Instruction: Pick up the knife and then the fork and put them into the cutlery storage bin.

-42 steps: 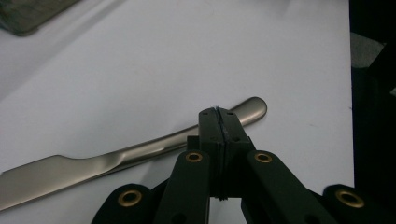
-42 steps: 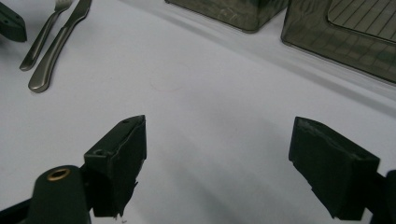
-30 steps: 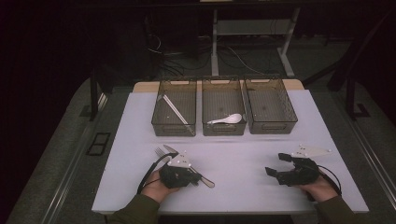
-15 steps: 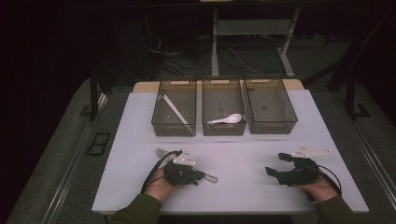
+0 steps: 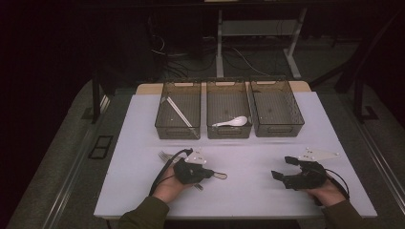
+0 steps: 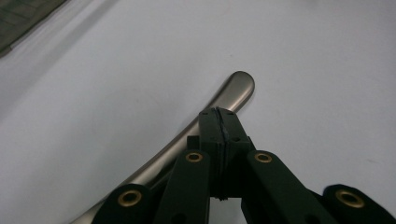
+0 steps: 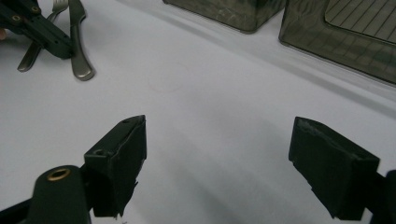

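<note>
We find the left hand-held gripper with its jaws pressed together, and in the left gripper view no gap shows between them; a steel handle runs beneath the jaw tips and out past them, flat on the bench. We cannot tell whether the jaws pinch this handle or merely rest on top of it. The right gripper view shows two utensils at that gripper: a knife and a fork lying just beside each other, with the jaw tips over the knife handle. We judge the step in hand to be the pick-up of the knife, and the grasp is not yet confirmed. The next move calls for a lift clear of the fork, then a carry to the far bins. Three bins stand side by side at the far edge: the left bin holds a pale stick-like item we cannot identify, the middle bin holds a white spoon, and the right bin appears empty, so we expect it to take the steel pieces. The right hand-held gripper rests well apart on the bench, jaws wide apart and holding nothing.
</note>
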Available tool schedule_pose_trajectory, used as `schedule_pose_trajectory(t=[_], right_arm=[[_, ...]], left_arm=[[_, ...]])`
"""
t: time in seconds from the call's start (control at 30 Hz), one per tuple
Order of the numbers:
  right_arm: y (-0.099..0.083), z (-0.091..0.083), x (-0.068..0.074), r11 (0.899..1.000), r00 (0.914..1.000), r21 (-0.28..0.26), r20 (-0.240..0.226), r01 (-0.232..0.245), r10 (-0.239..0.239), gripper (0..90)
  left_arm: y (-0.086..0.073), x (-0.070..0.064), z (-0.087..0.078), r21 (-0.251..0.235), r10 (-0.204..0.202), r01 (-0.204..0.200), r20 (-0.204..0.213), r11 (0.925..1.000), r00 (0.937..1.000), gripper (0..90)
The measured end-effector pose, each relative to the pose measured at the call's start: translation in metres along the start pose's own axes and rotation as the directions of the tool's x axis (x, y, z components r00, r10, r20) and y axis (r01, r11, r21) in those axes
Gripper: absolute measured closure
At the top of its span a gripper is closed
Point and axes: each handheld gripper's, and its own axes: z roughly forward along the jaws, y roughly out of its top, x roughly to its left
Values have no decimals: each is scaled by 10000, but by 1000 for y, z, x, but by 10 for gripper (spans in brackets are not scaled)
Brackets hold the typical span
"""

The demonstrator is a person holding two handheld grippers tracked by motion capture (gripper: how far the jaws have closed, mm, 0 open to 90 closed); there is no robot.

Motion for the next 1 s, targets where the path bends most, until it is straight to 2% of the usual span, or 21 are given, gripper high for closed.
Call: schedule_pose_trajectory(t=[0.2, 0.33, 0.5, 0.6, 0.67, 0.83, 1.0], right_arm=[[0, 0, 0, 10000, 10000, -25, -15, -19, 19, 191], [0, -1, -1, 10000, 10000, -71, 0, -41, 41, 191], [0, -2, -1, 9999, 10000, -92, -3, -50, 50, 191], [0, -1, -1, 10000, 10000, -65, -1, -32, 32, 191], [0, -1, -1, 10000, 10000, -56, 2, -38, 38, 192], [0, -1, 0, 10000, 10000, -53, 26, -24, 24, 191], [0, -1, -1, 10000, 10000, -57, 45, -52, 52, 191]], left_arm=[[5, 2, 3, -22, 34, -34, -45, 10000, 10000, 886], [0, 0, -11, -246, 25, -24, 27, 9997, 10000, 878], [-16, -7, -34, -314, -15, 15, 17, 9995, 10000, 880], [-29, -11, -43, -84, -20, 20, 32, 10000, 10000, 883], [-35, -11, -43, 177, -65, 66, -3, 9998, 10000, 886], [-33, -10, -39, 74, -216, 215, 192, 9997, 9996, 889], [-31, -13, -36, 128, -126, 123, 277, 9998, 9995, 889]])
